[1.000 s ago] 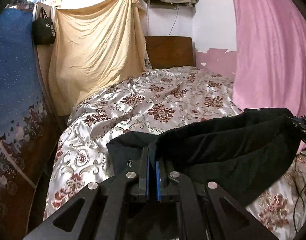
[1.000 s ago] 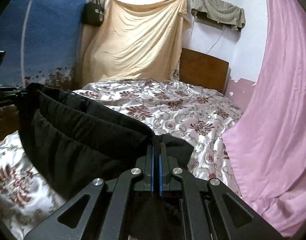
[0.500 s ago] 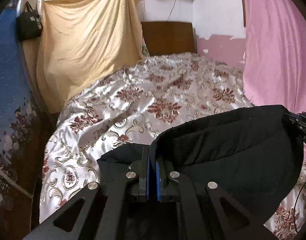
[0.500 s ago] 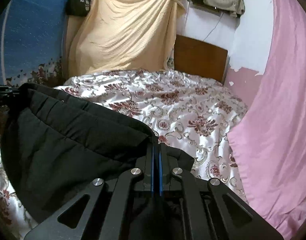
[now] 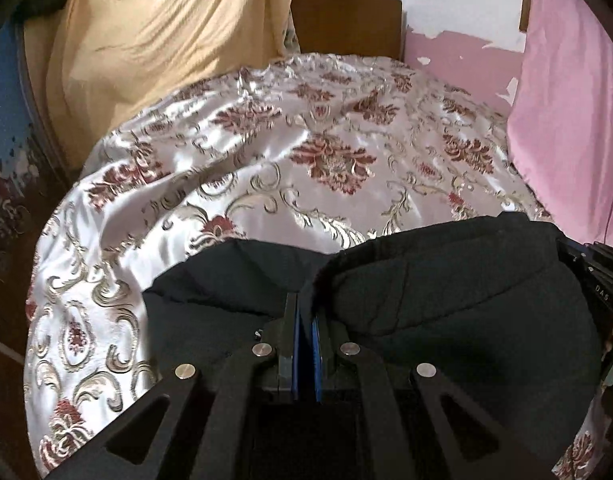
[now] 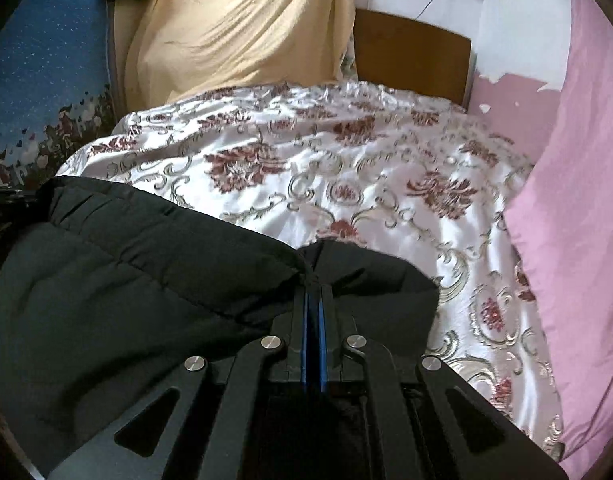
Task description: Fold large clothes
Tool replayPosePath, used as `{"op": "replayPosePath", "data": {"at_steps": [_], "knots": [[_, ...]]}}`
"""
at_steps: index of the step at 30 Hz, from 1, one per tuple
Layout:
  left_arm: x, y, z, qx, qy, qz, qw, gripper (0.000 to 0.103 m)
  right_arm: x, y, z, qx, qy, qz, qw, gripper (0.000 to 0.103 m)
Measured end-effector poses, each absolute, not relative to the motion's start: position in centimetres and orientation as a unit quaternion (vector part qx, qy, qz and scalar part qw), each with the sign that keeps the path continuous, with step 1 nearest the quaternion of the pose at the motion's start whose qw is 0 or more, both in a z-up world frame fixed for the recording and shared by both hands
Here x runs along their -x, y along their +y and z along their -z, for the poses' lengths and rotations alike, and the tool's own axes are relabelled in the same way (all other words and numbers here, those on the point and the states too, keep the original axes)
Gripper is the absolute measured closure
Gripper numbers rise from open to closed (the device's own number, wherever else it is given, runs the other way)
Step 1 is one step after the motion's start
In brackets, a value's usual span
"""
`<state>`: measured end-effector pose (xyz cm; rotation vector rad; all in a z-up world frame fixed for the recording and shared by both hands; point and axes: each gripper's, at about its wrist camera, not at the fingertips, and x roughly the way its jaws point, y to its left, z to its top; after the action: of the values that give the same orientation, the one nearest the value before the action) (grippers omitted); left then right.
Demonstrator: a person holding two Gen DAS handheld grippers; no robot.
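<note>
A large black padded garment (image 5: 446,304) hangs stretched between my two grippers above the near end of the bed; it also shows in the right wrist view (image 6: 118,280). My left gripper (image 5: 305,300) is shut on the garment's left edge. My right gripper (image 6: 314,292) is shut on its right edge. The right gripper also shows at the right rim of the left wrist view (image 5: 590,272), and the left gripper at the left rim of the right wrist view (image 6: 6,200). The lower part of the garment is hidden below the grippers.
The bed has a shiny white cover with red flowers (image 5: 306,160) (image 6: 346,184) and a brown wooden headboard (image 5: 346,20). A yellow cloth (image 5: 166,40) hangs at the back left, a pink curtain (image 5: 570,120) on the right, a blue panel (image 6: 38,60) on the left.
Both grippers have tilted and moved down toward the bed with the garment. The bed cover fills more of both views and the upper wall has left the frame.
</note>
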<state>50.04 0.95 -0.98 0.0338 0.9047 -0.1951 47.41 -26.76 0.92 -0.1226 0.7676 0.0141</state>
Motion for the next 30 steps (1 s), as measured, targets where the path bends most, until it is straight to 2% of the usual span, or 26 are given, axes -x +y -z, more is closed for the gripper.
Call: {"op": "replayPosePath", "data": {"at_steps": [5, 8, 10, 12, 13, 14, 15, 16, 18, 21, 24, 28, 30], "knots": [[-50.8, 0.8, 2.3, -0.008, 0.444, 0.092, 0.891, 0.093, -48.2, -26.9, 1.0, 0.063, 0.391, -0.008, 0.918, 0.098], [-50.8, 1.8, 1.8, 0.036, 0.435, 0.097, 0.895, 0.091, -48.2, -27.1, 1.0, 0.061, 0.38, -0.004, 0.923, 0.095], [-50.7, 2.3, 1.4, 0.058, 0.432, 0.097, 0.895, 0.086, -47.9, -26.9, 0.5, 0.062, 0.375, -0.001, 0.925, 0.089], [-50.3, 2.5, 0.9, 0.064, 0.426, 0.094, 0.897, 0.068, -47.5, -26.9, -0.2, 0.061, 0.366, 0.005, 0.928, 0.085], [-49.8, 2.7, 0.4, 0.066, 0.418, 0.091, 0.901, 0.061, -47.2, -27.0, -0.7, 0.058, 0.361, 0.008, 0.931, 0.079], [-49.2, 2.8, -0.1, 0.067, 0.408, 0.08, 0.907, 0.039, -46.7, -27.0, -1.3, 0.054, 0.354, 0.011, 0.934, 0.075], [-48.6, 3.1, -0.6, 0.068, 0.395, 0.067, 0.914, 0.021, -46.0, -27.1, -1.9, 0.049, 0.344, 0.01, 0.938, 0.062], [-47.5, 3.4, -1.3, 0.073, 0.372, 0.05, 0.924, 0.016, -45.1, -27.1, -2.6, 0.044, 0.333, 0.006, 0.942, 0.045], [-45.5, 3.8, -2.2, 0.086, 0.339, 0.04, 0.936, 0.011, -43.2, -26.8, -3.7, 0.036, 0.307, 0.0, 0.951, 0.031], [-43.4, 3.2, -2.3, 0.084, 0.335, 0.041, 0.937, 0.007, -40.8, -25.9, -4.3, 0.022, 0.293, -0.019, 0.956, 0.028], [-41.5, 1.3, -1.2, 0.066, 0.34, 0.073, 0.935, 0.007, -38.3, -24.5, -3.7, 0.003, 0.283, -0.06, 0.957, 0.018], [-41.5, -1.6, 1.2, 0.009, 0.348, 0.078, 0.934, 0.007, -37.8, -22.8, -1.9, 0.023, 0.281, -0.068, 0.957, 0.017], [-41.9, -2.2, 1.9, -0.007, 0.335, 0.068, 0.94, 0.004, -39.1, -22.1, -0.5, 0.045, 0.296, -0.062, 0.952, 0.017]]}}
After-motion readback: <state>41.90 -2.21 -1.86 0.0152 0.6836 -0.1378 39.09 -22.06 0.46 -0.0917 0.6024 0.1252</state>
